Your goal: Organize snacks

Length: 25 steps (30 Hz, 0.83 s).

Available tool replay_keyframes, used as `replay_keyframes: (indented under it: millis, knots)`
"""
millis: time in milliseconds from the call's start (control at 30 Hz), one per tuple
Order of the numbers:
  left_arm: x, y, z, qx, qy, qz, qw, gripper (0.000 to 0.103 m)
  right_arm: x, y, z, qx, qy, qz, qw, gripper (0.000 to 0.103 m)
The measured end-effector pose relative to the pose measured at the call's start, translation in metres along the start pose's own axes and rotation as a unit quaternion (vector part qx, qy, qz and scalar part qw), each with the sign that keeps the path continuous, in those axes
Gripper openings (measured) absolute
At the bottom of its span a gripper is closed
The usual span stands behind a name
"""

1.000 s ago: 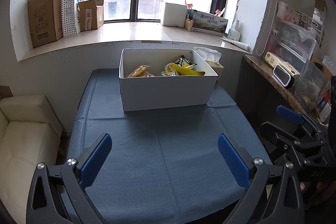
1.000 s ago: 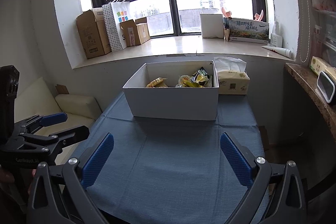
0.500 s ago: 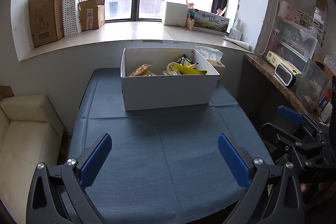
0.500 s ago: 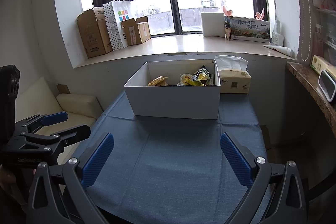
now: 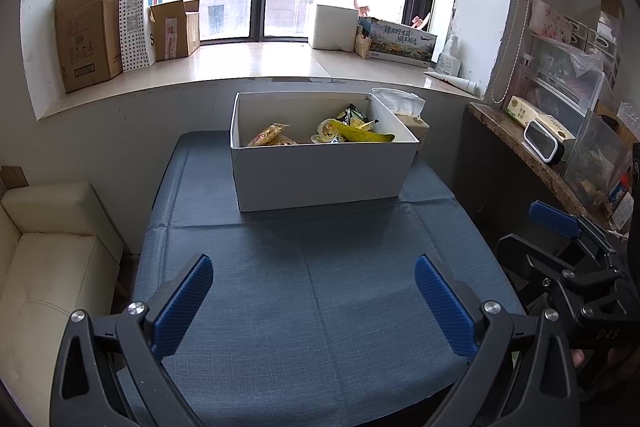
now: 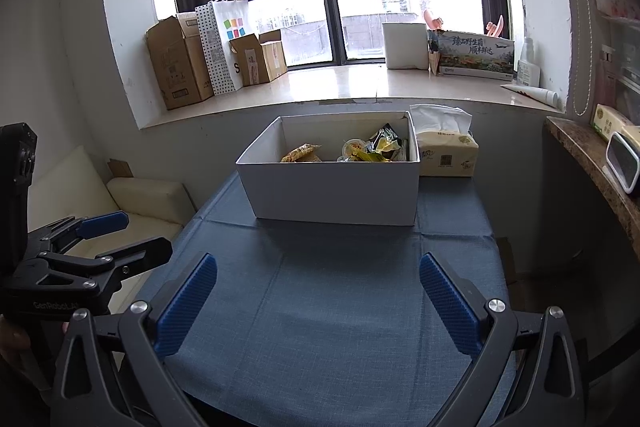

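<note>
A white cardboard box [image 5: 320, 175] [image 6: 332, 193] stands at the far end of the blue-clothed table [image 5: 312, 287] [image 6: 340, 307]. Inside it lie several snacks: an orange packet [image 5: 268, 135] [image 6: 300, 151], a jelly cup [image 5: 326, 131] [image 6: 352, 148], a yellow-green packet [image 5: 368, 135] and a dark packet [image 6: 385, 139]. My left gripper [image 5: 314, 273] hangs open over the near table edge, nothing between its blue pads. My right gripper [image 6: 318, 273] is also open with nothing in it, beside the left one. Each gripper shows at the other view's edge.
A tissue box [image 6: 444, 151] sits right of the white box. A cream sofa [image 5: 44, 251] stands left of the table. A stone shelf with containers [image 5: 560, 147] runs along the right wall. Cardboard boxes and a paper bag [image 5: 136, 23] line the window sill.
Both grippers have drifted slightly back and up, so the box sits a little lower and smaller in view. Both stay open.
</note>
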State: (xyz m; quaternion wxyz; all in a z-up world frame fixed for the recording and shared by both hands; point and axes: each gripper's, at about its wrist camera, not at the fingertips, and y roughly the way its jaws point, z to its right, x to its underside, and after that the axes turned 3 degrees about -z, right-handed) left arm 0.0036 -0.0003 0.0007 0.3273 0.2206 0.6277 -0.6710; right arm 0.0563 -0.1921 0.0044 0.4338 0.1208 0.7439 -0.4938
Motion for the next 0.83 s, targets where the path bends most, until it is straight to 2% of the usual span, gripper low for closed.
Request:
replay_keyframes:
  millis: [833]
  knots:
    - [0.0002, -0.0017, 0.0047, 0.001, 0.007, 0.005, 1.0000, 0.103, 0.0013, -0.0004, 0.0019, 0.002, 0.005, -0.002, 1.000, 0.103]
